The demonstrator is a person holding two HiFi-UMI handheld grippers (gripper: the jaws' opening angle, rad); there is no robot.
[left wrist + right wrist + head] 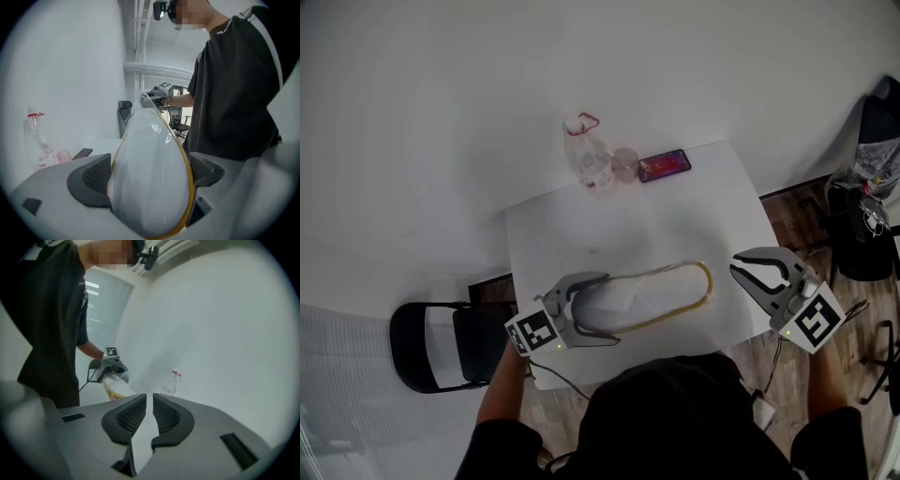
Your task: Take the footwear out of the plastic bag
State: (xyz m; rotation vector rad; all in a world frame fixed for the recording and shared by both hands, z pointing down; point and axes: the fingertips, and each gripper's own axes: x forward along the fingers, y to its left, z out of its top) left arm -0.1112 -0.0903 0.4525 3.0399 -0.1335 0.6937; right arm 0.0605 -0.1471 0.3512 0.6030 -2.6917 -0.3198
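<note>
Slipper, wrapped in the clear bag, is over the table, its left end clamped in your left claw and its long axis running right. Your right claw, jaws nearly together on nothing, sits just beyond the free right end, so it is the one nearer the bag there.

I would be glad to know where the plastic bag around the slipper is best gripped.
I would pinch the plastic bag by the crinkled slack past the slipper's free tip, coming in from the right gripper's side; the left gripper clamps the other end, and elsewhere the film lies taut.
</note>
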